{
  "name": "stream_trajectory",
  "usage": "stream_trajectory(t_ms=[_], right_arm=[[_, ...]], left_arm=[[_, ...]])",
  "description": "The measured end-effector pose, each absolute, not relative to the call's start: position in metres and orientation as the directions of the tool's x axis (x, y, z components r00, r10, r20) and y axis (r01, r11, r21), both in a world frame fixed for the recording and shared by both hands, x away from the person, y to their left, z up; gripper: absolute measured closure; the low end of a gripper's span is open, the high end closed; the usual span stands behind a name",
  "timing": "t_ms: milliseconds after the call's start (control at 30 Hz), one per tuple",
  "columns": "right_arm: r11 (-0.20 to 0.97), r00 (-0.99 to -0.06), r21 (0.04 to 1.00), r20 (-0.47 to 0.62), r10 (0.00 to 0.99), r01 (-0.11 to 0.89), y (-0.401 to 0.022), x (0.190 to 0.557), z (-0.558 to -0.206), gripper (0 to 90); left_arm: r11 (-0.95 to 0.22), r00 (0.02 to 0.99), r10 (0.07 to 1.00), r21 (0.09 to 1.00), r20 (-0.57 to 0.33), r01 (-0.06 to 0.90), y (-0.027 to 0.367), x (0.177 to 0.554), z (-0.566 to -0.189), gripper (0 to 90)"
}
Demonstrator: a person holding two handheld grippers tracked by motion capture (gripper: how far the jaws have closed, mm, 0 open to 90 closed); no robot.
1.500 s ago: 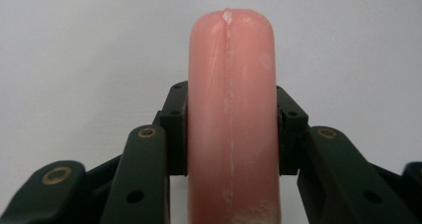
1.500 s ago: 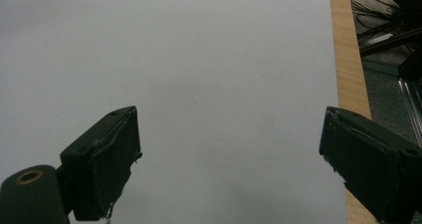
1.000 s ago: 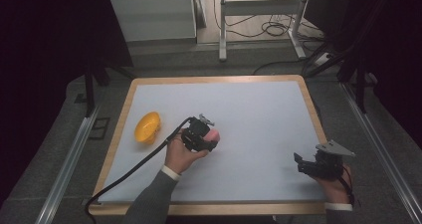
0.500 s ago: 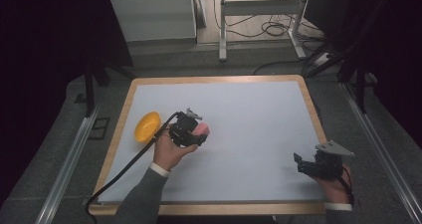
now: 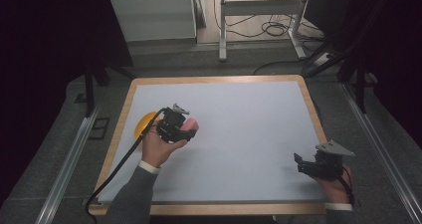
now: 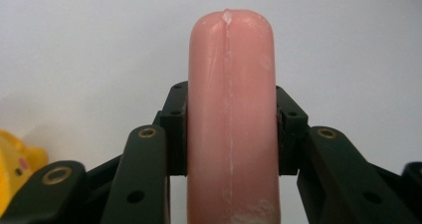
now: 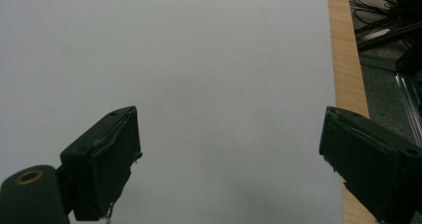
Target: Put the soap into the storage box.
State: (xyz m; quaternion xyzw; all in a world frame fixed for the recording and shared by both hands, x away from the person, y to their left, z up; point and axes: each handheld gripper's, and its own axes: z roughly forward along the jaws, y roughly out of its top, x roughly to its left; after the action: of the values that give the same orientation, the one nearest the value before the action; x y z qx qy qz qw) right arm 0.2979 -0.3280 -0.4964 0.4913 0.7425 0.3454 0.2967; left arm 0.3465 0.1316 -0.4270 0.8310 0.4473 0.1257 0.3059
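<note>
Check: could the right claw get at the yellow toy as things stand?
Probably not directly. The right claw sits open near the table's right edge, and the left claw, shut on a pink sausage, sits right beside the yellow toy, across its path.

At lower left of the high view, a grey sleeve [image 5: 130,196] with a white cuff [image 5: 149,167] leads to the left hand [image 5: 158,147]. It carries a black left gripper [image 5: 175,125] with a small grey plate on top; a black cable [image 5: 115,171] trails from it toward the bottom edge. At lower right, the right hand [image 5: 334,183] carries a black right gripper [image 5: 304,166] topped by a grey three-cornered plate [image 5: 334,148], with a white cuff at the frame's bottom. In the gripper views, the jaws are matte black linkages with brass-ringed pivots and dark screw holes; the right gripper's pads look worn and frayed.
</note>
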Motion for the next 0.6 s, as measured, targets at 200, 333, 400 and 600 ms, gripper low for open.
stream_trajectory(t_ms=[200,333,400,600], right_arm=[[0.278,-0.34,0.804,-0.101,0.935,0.525,-0.328,0.298,-0.496,9.0],[0.278,-0.338,0.805,-0.102,0.935,0.525,-0.328,0.298,-0.496,9.0],[0.277,-0.338,0.804,-0.102,0.936,0.526,-0.328,0.298,-0.496,9.0],[0.28,-0.341,0.803,-0.102,0.935,0.526,-0.328,0.298,-0.496,9.0]], left_arm=[[-0.397,0.549,0.833,0.623,-0.063,0.674,0.142,0.346,-0.426,59.8],[-0.396,0.544,0.837,0.621,-0.059,0.676,0.147,0.346,-0.425,59.8],[-0.394,0.542,0.839,0.622,-0.059,0.677,0.149,0.347,-0.425,59.8],[-0.384,0.529,0.847,0.621,-0.058,0.683,0.157,0.347,-0.423,59.8]])
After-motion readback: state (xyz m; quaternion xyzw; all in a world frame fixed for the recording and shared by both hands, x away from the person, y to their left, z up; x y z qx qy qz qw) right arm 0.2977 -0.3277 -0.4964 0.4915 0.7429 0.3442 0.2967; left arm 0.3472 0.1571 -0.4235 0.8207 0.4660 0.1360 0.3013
